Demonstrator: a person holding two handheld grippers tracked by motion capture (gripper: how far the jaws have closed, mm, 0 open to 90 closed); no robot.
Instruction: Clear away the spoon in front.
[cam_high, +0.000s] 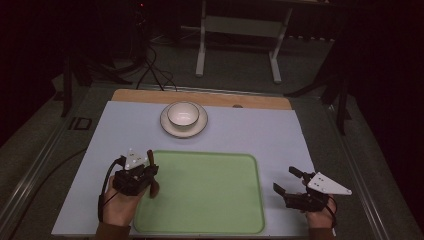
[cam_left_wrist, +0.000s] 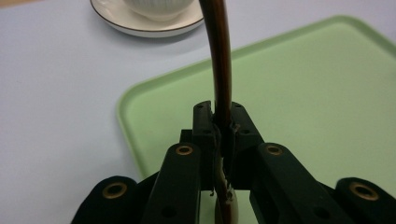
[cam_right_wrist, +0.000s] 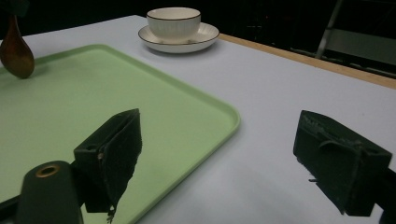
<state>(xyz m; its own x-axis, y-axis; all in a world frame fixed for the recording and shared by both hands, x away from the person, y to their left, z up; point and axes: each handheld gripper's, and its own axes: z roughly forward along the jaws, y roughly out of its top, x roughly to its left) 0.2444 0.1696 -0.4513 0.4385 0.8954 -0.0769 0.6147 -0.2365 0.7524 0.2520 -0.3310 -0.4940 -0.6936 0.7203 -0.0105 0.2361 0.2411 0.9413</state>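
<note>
Tabletop (cam_high: 125, 130), pale blue sheet over a wooden board: one. Green tray (cam_high: 210, 200) on its near half: one, nothing lying on it. Saucer (cam_high: 200, 127) beyond the tray's far edge: one, with one white bowl (cam_high: 183, 114) seated in it.

Left tool (cam_high: 150, 172) over the tray's left edge, clenched on one brown wooden spoon (cam_left_wrist: 219, 70). The left gripper view shows the handle pinched between the jaws and running up toward the bowl; the right gripper view shows the spoon's bowl end (cam_right_wrist: 16, 53) hanging just above the tray, possibly touching it (angle poor).

Right tool (cam_high: 295, 187) off the tray's right edge, above bare tabletop, jaws spread wide, holding nothing.

Risks, judged:
- Grip sits on a narrow curved handle; it could rotate or slip in the jaws and drop onto the tray.
- Carrying it to the bowl, a low pass could clip the rim and shift bowl on saucer.
</note>
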